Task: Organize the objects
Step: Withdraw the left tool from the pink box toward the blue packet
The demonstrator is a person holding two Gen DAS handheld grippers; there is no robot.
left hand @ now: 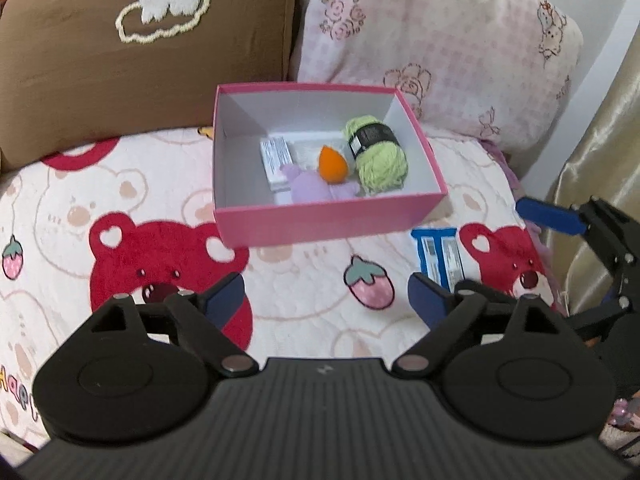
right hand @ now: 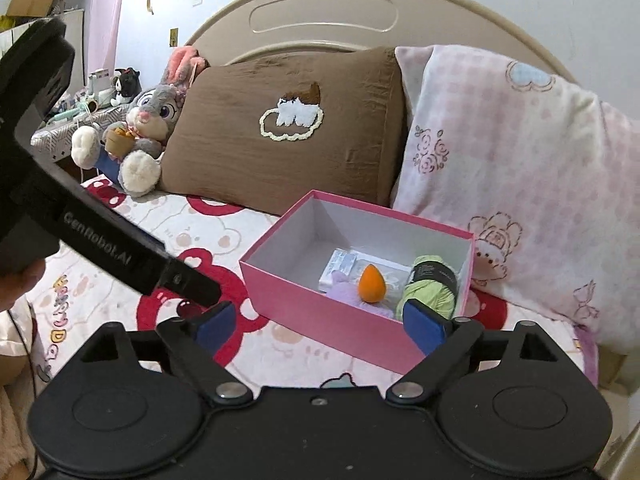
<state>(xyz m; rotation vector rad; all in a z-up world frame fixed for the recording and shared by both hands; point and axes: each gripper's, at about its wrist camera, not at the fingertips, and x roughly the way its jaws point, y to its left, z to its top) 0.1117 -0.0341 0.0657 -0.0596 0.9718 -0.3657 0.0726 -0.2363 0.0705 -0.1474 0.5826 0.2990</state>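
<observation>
Left gripper (left hand: 326,300) nearest in its own view, jaws spread wide, nothing between the blue pads, only bedspread (left hand: 300,280) below. Right gripper (right hand: 318,322) likewise spread, empty, its right pad overlapping the near wall of the box in that view without clear contact. Seen from the left wrist, the right gripper (left hand: 560,220) hung at the right edge, one blue finger pointing left.

Just beyond the left gripper's right pad, a blue-and-white packet (left hand: 438,256) lay flat on the bedspread, outside the box, close to its near right corner. Bedspread printed with red bears and strawberries.

Farther on, mid-bed, an open pink box (left hand: 320,220) with white inside (right hand: 320,308). Contents, all on the box floor:
- lilac soft item (left hand: 308,188) at the near side, kind not told;
- orange teardrop sponge (left hand: 333,164) (right hand: 373,285) upright on or against the lilac item;
- green yarn skein (left hand: 378,152) (right hand: 432,288) with dark band, along the right wall;
- white labelled carton (left hand: 276,160) left of the sponge, flat white piece beneath it.

Behind the box, brown pillow (left hand: 140,60) (right hand: 288,132) to the left, pink checked pillow (left hand: 440,40) (right hand: 520,160) to the right, both propped upright. Far left in the right-wrist view, a grey rabbit plush (right hand: 144,128) sat beside the brown pillow. Beige headboard (right hand: 320,12) farthest back.
</observation>
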